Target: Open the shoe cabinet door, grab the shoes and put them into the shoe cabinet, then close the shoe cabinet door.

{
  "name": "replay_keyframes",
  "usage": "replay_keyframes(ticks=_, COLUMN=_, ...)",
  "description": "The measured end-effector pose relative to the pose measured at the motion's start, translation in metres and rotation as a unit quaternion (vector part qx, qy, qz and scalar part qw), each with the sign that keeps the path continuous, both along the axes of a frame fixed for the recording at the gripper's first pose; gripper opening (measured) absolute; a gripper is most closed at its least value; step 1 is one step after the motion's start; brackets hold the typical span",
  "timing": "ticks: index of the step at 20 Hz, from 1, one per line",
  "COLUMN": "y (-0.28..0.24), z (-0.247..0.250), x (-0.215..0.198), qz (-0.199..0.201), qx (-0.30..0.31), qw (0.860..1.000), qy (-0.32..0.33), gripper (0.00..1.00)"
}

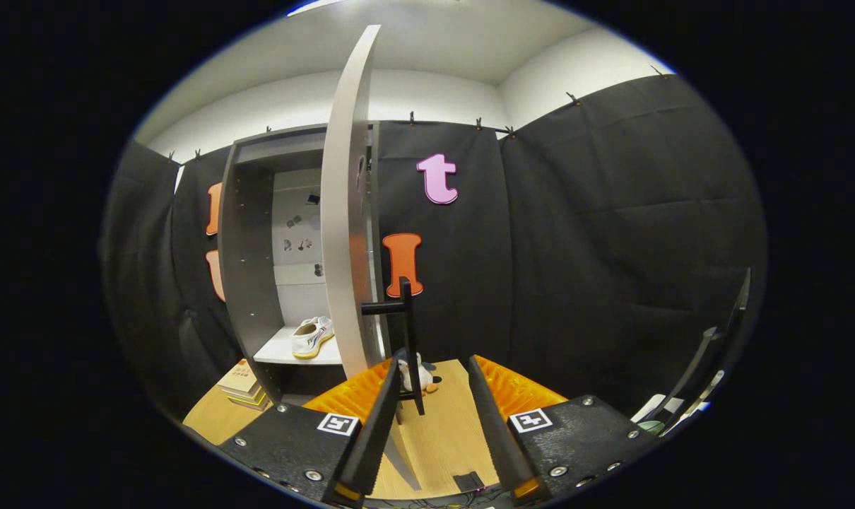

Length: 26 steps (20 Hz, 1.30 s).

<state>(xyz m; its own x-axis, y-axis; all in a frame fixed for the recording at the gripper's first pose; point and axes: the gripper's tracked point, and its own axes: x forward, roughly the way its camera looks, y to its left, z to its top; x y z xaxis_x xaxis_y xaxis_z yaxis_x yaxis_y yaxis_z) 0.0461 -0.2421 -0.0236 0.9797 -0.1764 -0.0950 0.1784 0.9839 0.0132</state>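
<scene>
The grey shoe cabinet point(247, 233) stands open against the black cloth wall. Its pale door point(343, 212) is swung out towards me and I see it almost edge-on. A white shoe point(312, 336) with a yellowish sole and dark stripes lies on the white shelf point(279, 351) inside. The door's black bar handle point(408, 332) stands upright just ahead of my fingers, close to the inside of the left one. My gripper point(434, 364) is open, and neither finger presses on the handle.
A small stuffed toy point(419, 375) lies on the wooden floor point(445, 431) just beyond the handle. A stack of books point(242, 385) lies by the cabinet's left foot. A thin dark stand point(703, 353) leans at the far right.
</scene>
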Motion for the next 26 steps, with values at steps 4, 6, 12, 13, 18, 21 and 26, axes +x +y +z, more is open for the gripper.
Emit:
replay_keyframes(ticks=4, y=0.032, z=-0.001, x=-0.003, qz=0.044, qx=0.017, qw=0.999, qy=-0.007, gripper=0.63)
replay_keyframes(ticks=6, y=0.051, z=-0.003, x=0.0, qz=0.069, qx=0.011, qw=0.998, qy=-0.008, gripper=0.63)
replay_keyframes(ticks=12, y=0.111, z=-0.005, x=0.013, qz=0.147, qx=0.023, qw=0.989, qy=-0.011, gripper=0.63)
replay_keyframes(ticks=13, y=0.108, z=-0.004, x=0.015, qz=0.155, qx=0.026, qw=0.988, qy=-0.014, gripper=0.63)
replay_keyframes(ticks=18, y=0.163, z=-0.003, x=0.034, qz=0.197, qx=0.032, qw=0.98, qy=-0.019, gripper=0.63)
replay_keyframes(ticks=21, y=0.19, z=-0.006, x=0.045, qz=0.225, qx=0.046, qw=0.973, qy=-0.019, gripper=0.64)
replay_keyframes(ticks=26, y=0.232, z=-0.01, x=0.076, qz=0.263, qx=0.052, qw=0.963, qy=-0.021, gripper=0.66)
